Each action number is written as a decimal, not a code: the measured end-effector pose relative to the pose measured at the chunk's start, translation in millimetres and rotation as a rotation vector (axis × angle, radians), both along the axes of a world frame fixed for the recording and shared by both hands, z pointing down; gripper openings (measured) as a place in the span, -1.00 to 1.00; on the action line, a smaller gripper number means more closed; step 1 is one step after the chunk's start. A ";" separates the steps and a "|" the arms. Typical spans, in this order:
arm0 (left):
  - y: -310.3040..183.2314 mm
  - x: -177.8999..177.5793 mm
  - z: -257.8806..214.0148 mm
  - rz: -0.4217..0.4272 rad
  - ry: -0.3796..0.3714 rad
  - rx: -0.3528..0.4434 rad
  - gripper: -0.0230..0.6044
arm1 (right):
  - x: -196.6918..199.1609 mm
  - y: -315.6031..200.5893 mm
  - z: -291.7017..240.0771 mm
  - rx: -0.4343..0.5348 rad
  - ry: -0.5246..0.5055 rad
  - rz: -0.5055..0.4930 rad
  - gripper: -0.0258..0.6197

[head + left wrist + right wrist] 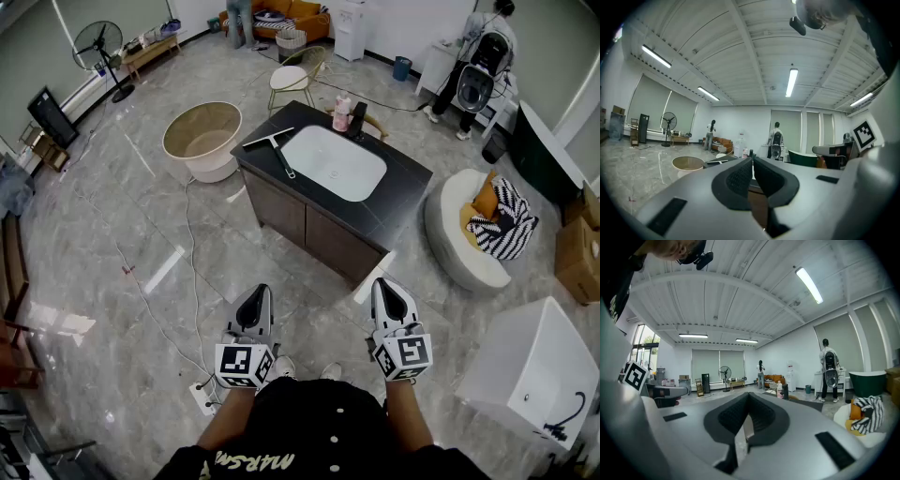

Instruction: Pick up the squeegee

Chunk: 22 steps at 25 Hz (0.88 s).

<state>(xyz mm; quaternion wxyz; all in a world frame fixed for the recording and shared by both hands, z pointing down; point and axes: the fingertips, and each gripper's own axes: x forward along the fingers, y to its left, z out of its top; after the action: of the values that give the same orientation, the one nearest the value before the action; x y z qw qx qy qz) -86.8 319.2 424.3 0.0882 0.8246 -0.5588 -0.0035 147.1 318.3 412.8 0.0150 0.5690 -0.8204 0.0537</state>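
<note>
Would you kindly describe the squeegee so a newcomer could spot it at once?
A dark vanity counter with a white basin stands mid-room. The squeegee lies flat on it, left of the basin: T-shaped, pale blade, dark handle, unlike the upright bottle behind.

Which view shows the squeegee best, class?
The head view: the squeegee lies whole, blade and handle, on the dark counter beside the basin. The left gripper view shows only a distant thin sliver of it. The right gripper view does not show it.
</note>
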 end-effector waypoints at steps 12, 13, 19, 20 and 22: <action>-6.4 -6.4 -0.2 0.005 0.002 0.003 -0.87 | -10.0 -6.6 1.3 -0.003 -0.001 -0.006 -0.93; -7.8 -7.5 -0.9 0.005 0.003 0.003 -0.86 | -11.0 -8.0 0.8 0.000 -0.002 -0.004 -0.93; -12.0 -17.4 -3.1 0.022 0.001 0.007 -0.86 | -24.0 -13.8 -0.6 0.015 0.001 0.009 -0.93; -12.4 -19.9 -2.5 0.027 -0.001 0.009 -0.86 | -27.4 -14.4 0.5 0.014 0.003 0.010 -0.93; -13.5 -26.1 -1.3 0.037 -0.003 0.012 -0.86 | -34.9 -15.3 3.1 0.013 0.007 0.015 -0.93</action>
<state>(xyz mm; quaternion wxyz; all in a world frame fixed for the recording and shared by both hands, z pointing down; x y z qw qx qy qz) -112.9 305.7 423.0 0.0825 0.8353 -0.5436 -0.0037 112.2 303.0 415.8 0.0140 0.5756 -0.8163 0.0465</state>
